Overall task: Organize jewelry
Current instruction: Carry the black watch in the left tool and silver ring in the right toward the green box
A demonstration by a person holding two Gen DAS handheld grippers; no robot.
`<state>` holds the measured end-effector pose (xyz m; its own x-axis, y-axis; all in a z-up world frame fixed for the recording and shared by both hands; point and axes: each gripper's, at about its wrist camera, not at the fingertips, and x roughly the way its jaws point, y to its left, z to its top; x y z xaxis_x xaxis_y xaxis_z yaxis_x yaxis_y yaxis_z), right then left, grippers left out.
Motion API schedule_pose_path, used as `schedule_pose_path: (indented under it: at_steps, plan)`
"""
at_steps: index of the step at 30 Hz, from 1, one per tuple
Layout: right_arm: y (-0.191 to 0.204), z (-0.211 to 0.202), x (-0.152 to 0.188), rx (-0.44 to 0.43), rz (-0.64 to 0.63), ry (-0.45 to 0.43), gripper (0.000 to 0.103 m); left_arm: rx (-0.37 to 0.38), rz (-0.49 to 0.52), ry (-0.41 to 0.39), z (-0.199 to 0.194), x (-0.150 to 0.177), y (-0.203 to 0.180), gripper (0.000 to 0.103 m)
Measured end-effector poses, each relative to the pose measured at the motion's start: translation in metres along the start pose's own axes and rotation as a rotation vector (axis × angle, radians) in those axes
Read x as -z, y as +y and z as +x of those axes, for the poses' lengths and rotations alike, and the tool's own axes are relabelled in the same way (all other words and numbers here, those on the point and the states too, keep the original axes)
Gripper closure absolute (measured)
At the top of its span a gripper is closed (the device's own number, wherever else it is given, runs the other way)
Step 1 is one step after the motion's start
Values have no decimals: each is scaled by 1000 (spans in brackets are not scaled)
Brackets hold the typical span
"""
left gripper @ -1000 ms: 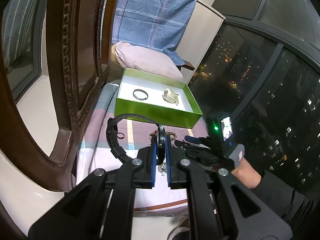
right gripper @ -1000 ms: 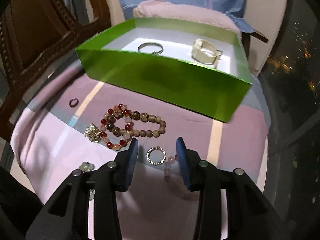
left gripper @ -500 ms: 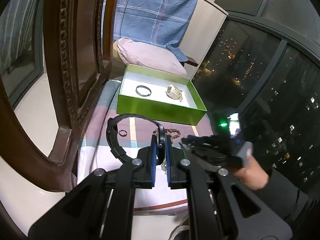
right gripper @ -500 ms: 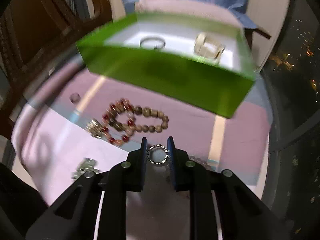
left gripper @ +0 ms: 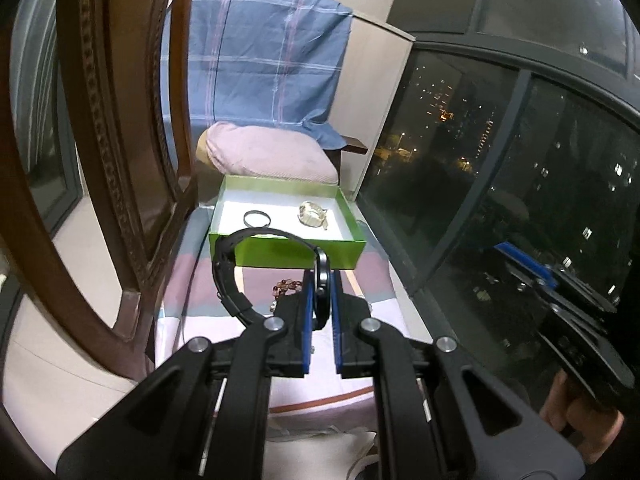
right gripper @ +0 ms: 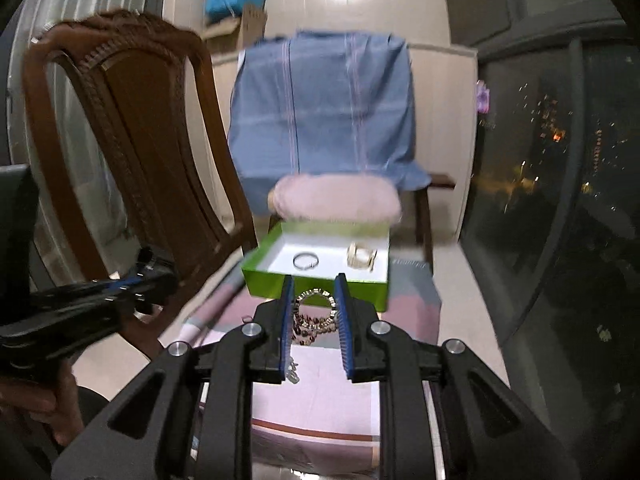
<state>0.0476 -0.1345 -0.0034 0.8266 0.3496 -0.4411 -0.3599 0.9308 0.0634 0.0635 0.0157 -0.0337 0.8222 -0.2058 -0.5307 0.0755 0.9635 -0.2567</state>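
Green cardboard walls frame the shallow white-floored box [left gripper: 352,227] at the far end of the pink-and-lilac striped cloth surface [left gripper: 208,284] — and only two pieces lie inside it: a thin dark metal bangle [left gripper: 257,218] on the left and a pale cream bracelet [left gripper: 313,215] on the right.

The left gripper [left gripper: 321,300] is pressed together on a black watch [left gripper: 322,280], whose strap curves up and off to the left, above the cloth and short of the box. The right gripper [right gripper: 313,307] pinches a round silver beaded ring-shaped bracelet [right gripper: 316,298], raised above the cloth just in front of the box's near wall.

A tangle of red and brown beaded bracelets [right gripper: 310,326] lies on the cloth near the box, with a small silver piece [right gripper: 293,372] nearer — so I judge the sorting under halfway done, with two pieces in transit.
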Motion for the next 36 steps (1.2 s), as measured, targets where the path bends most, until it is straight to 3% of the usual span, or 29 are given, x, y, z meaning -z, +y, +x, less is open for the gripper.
schedule_pose_path:
  at_steps: [9, 18, 36]
  plan:
    - [-6, -37, 25, 12, 41, -20, 83, -36, 22, -14, -29, 21, -19, 95]
    - [-14, -57, 27, 17, 68, -56, 83, -40, 38, -30, -44, 26, -33, 95]
    - [-16, -56, 31, 18, 70, -52, 83, -36, 38, -18, -45, 28, -36, 95]
